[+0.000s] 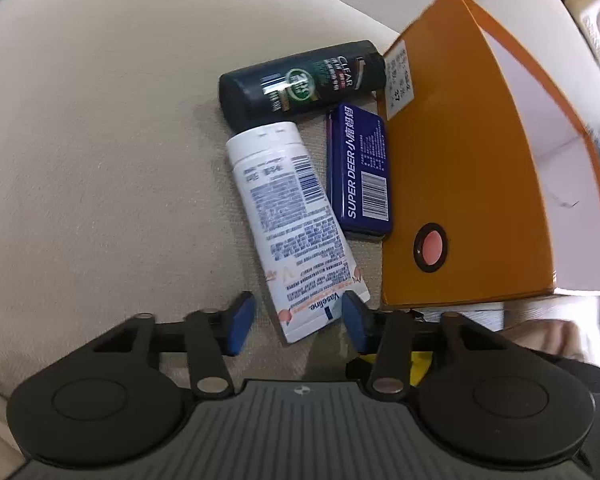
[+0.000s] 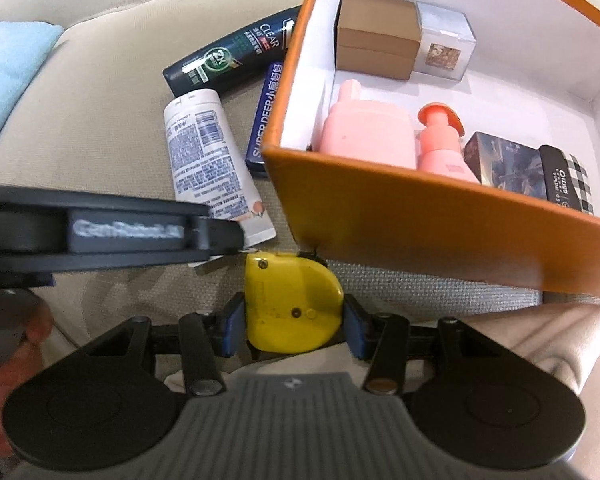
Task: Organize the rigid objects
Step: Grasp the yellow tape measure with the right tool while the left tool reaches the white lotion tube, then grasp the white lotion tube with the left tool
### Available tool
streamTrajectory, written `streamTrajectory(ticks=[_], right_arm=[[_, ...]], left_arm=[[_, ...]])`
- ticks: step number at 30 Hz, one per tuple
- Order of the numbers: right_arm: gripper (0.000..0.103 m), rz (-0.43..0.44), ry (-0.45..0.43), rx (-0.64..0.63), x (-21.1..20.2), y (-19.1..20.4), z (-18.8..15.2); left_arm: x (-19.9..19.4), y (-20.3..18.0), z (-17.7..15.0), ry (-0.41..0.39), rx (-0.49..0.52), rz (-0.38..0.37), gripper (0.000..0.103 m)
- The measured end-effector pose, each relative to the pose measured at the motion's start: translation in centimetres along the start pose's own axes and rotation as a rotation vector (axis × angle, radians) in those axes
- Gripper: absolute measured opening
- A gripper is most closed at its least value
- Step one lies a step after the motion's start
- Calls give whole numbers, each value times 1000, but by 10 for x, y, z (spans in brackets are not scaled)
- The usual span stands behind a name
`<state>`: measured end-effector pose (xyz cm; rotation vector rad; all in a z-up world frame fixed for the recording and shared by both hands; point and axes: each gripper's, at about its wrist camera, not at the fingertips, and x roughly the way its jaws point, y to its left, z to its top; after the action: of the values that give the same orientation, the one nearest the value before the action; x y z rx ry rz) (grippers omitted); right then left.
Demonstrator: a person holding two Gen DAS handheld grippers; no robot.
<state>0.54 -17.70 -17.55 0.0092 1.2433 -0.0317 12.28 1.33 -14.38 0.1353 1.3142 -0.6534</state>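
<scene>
An orange box [image 1: 460, 168] with a white inside [image 2: 380, 88] stands on a beige cushion. Beside it lie a white Vaseline tube [image 1: 284, 216] [image 2: 204, 160], a dark Clear bottle [image 1: 300, 84] [image 2: 232, 56] and a blue Super Deer tin [image 1: 360, 172] [image 2: 266, 120]. My left gripper [image 1: 298, 322] is open, its blue pads on either side of the tube's flat end. My right gripper [image 2: 294, 328] is shut on a yellow tape measure [image 2: 292, 304] just in front of the box's near wall [image 2: 420, 220].
Inside the box sit a brown box [image 2: 376, 36], a clear cube [image 2: 444, 44], a pink bottle [image 2: 368, 136], a pink pump bottle [image 2: 440, 144] and two dark cartons [image 2: 532, 168]. A light blue cloth [image 2: 8, 80] lies at the far left.
</scene>
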Motion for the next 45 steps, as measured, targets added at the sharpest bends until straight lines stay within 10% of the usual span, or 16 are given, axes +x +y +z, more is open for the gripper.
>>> streamTrajectory(ticks=[4, 10, 17, 21, 26, 29, 40, 45], right_arm=[[51, 9, 1, -1, -2, -2, -4], [51, 12, -4, 0, -2, -4, -2], [51, 85, -30, 12, -12, 7, -17], [51, 120, -29, 22, -6, 30, -16], [51, 126, -8, 47, -7, 38, -4], [51, 115, -4, 50, -4, 37, 2], [53, 112, 3, 7, -5, 38, -1], [52, 108, -5, -10, -4, 41, -1]], left_arm=[[-2, -1, 0, -24, 2, 6, 20], [-21, 11, -1, -41, -48, -18, 14], [-41, 48, -9, 182, -102, 27, 11], [-49, 55, -16, 213, -82, 92, 16], [-54, 40, -19, 139, 11, 160, 64], [-53, 37, -16, 108, -8, 141, 70], [-28, 17, -11, 76, 78, 326, 61], [-37, 27, -15, 45, 47, 272, 56]])
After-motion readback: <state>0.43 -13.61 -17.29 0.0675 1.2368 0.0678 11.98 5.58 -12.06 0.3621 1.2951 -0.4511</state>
